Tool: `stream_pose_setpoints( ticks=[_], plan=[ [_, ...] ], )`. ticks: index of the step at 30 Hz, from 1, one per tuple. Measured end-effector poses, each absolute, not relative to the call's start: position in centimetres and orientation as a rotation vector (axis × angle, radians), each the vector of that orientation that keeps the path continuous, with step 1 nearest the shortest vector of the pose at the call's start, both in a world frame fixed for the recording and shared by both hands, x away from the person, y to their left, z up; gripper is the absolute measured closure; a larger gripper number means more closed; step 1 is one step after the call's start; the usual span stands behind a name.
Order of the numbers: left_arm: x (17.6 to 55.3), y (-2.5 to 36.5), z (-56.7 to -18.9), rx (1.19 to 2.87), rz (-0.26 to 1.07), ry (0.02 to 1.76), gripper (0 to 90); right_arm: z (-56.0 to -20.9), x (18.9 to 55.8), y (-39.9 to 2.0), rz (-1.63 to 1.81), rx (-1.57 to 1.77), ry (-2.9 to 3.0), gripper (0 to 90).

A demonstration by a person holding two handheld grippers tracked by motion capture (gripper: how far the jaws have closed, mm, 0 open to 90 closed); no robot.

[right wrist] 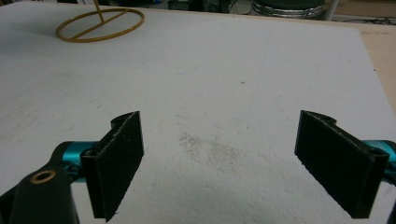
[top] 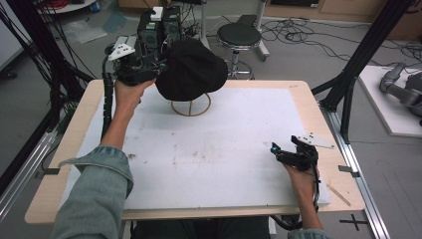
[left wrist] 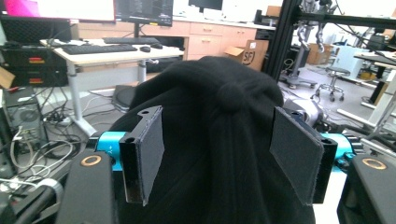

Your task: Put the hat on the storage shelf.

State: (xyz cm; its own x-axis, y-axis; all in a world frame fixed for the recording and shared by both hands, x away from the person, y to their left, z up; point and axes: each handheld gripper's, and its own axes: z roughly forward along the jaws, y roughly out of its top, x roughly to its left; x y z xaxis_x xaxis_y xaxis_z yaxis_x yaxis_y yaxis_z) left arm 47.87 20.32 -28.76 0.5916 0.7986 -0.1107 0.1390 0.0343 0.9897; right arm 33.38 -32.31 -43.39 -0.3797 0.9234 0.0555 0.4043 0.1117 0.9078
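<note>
Left tongs [top: 158,67]: raised over the far left of the surface, held in the person's left hand [top: 127,92]. In the left gripper view the jaws stand spread on either side of the black hat; both pads [left wrist: 152,147] lie close to the fabric, but I cannot tell whether they touch it.

Black hat [top: 191,69]: a dark soft cap, above the far middle of the surface, over the gold stand. The left gripper view shows a round button [left wrist: 232,95] on its crown, between the two jaws. Whether it rests on the stand's post or is lifted clear, I cannot tell.

Gold stand [top: 191,107]: a wire ring base, flat on the white sheet, near its far edge. In the right gripper view a crossbar spans the ring and a thin post rises from it out of the top of the frame.

Right tongs [top: 283,152]: low at the near right of the surface, in the right hand [top: 301,177]. Jaws wide apart, nothing between them but white sheet.

Surface [top: 308,107]: wooden top with pale border, covered by a white sheet [top: 224,149] bearing faint grey smudges near the middle.

Sleeve [top: 94,194]: denim, on the left forearm.

Beyond the surface: a black round stool [top: 239,36] on the floor, cables around it.
</note>
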Motion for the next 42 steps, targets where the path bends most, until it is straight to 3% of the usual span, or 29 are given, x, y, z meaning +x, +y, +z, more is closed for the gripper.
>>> stream_pose_setpoints(
  ticks=[14, 42],
  plan=[
    [42.6, 25.6, -31.1, 1.499, 0.667, 0.883, 31.3, -43.2, 33.7, -32.0, 1.264, 1.302, 1.831, 15.3],
    [33.1, 29.0, -37.8, 1.559, 0.769, 0.949, 27.3, -42.9, 34.0, -31.0, 1.268, 1.286, 1.833, 15.3]
  ],
)
